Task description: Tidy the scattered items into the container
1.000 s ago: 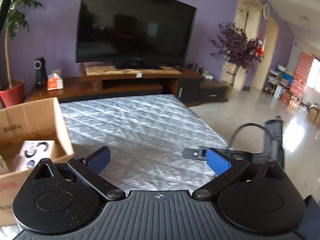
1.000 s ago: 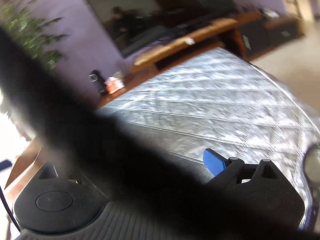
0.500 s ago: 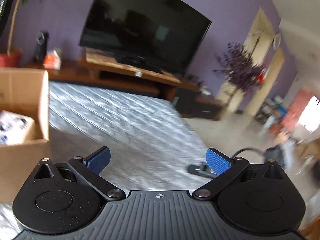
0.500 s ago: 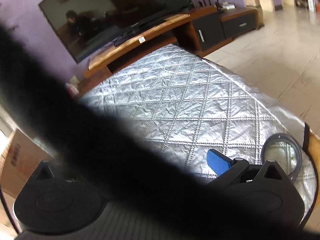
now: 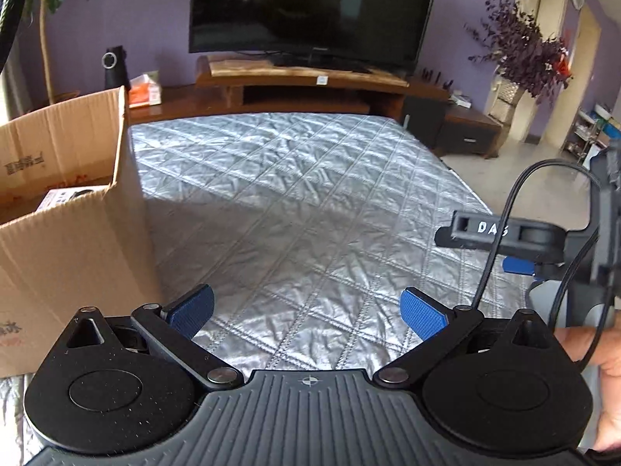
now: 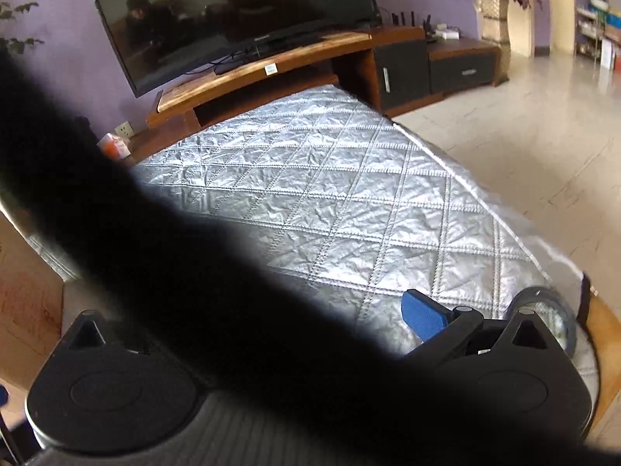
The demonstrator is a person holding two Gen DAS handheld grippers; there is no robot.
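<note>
- The left view had swung back level within the last second; the box (image 5: 73,194) sat at 9 o'clock again, one carton (image 5: 64,198) inside.
- Left gripper (image 5: 306,306): fingers apart, holding nothing, over the quilt (image 5: 310,202).
- Right gripper (image 5: 516,264) hung at 3 o'clock; a dark band hid one finger, so its state couldn't be told.
- A round item (image 6: 551,318) lay at 4 o'clock in the right view, near the quilt's edge, likely next.
- Mid-quilt offered open room.

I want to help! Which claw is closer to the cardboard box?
Left. The left claw sits right beside the cardboard box; the right claw is far across the silver cover.
</note>
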